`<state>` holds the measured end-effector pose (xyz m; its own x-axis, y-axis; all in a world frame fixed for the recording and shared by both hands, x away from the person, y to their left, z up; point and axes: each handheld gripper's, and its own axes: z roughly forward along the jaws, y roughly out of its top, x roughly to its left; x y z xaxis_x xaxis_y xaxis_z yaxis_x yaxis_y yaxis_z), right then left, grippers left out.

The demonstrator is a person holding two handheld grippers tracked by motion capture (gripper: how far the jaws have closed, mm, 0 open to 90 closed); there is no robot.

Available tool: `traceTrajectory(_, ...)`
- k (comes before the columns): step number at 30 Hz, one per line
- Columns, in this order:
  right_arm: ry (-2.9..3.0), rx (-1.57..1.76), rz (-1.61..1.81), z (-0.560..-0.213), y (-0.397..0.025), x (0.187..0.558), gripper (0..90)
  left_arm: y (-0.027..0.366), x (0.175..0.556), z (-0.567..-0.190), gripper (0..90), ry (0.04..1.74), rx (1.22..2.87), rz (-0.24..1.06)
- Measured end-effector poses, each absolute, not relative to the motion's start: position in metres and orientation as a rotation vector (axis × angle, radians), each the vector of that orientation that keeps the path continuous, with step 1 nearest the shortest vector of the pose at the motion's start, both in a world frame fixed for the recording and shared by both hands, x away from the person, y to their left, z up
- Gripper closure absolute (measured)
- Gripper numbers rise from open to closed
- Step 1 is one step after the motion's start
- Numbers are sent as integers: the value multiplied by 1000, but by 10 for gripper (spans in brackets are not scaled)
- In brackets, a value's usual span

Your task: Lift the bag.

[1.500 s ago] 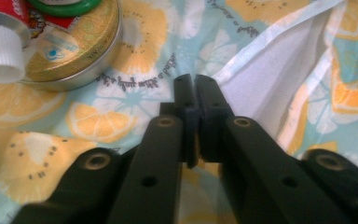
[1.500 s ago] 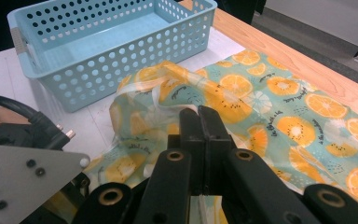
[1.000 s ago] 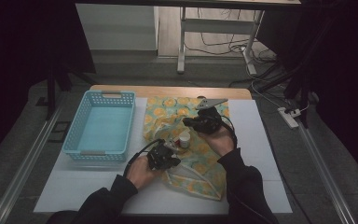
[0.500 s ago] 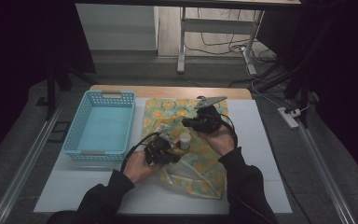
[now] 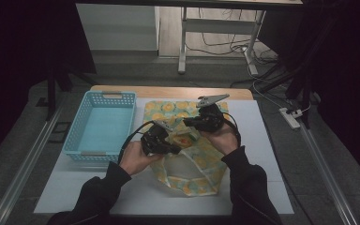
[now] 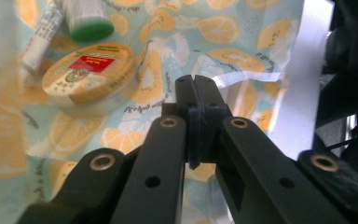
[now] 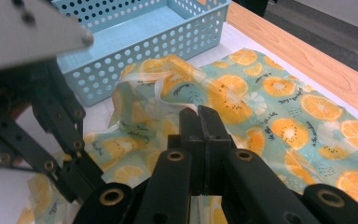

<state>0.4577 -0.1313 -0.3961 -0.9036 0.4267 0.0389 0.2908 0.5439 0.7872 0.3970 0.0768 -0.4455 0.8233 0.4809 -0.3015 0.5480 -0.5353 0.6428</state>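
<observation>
Basket: the blue perforated basket [image 5: 101, 126] sits empty at the left of the counter [image 5: 267, 140], just beside the work, a likely destination for what the bag holds.
Left gripper: my left gripper [image 5: 172, 149] has its jaws pressed together on a thin edge of the orange-print bag [image 5: 192, 161], pinching one side of the mouth so it cannot slide away.
Bag: it lies flat on the counter between my hands, mouth toward me, its near edge raised so the opening gapes.
Contents: in the left gripper view a round yellow-lidded tin [image 6: 89, 74], a green-capped bottle [image 6: 86, 18] and a white tube [image 6: 42, 29] rest inside on the printed lining.
Right gripper: my right gripper [image 5: 188, 123] has its jaws closed on the opposite rim, its white handle strap [image 7: 161, 88] bunched just ahead, pulling against the left so the bag stays spread.
</observation>
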Motion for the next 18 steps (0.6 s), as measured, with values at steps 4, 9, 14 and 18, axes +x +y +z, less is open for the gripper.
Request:
traceTrajectory(4, 2623, 608, 1286, -393, -131, 458, 898, 83, 400, -432, 899, 753, 2212, -109)
traceTrajectory(9, 2627, 606, 1299, -388, -131, 457, 898, 92, 406, -418, 899, 761, 2186, -109)
traceTrajectory(14, 2625, 601, 1313, -382, -131, 457, 898, 101, 412, -401, 899, 768, 2152, -103)
traceTrajectory(18, 2620, 594, 1326, -376, -131, 458, 898, 105, 416, -388, 899, 766, 2137, -87)
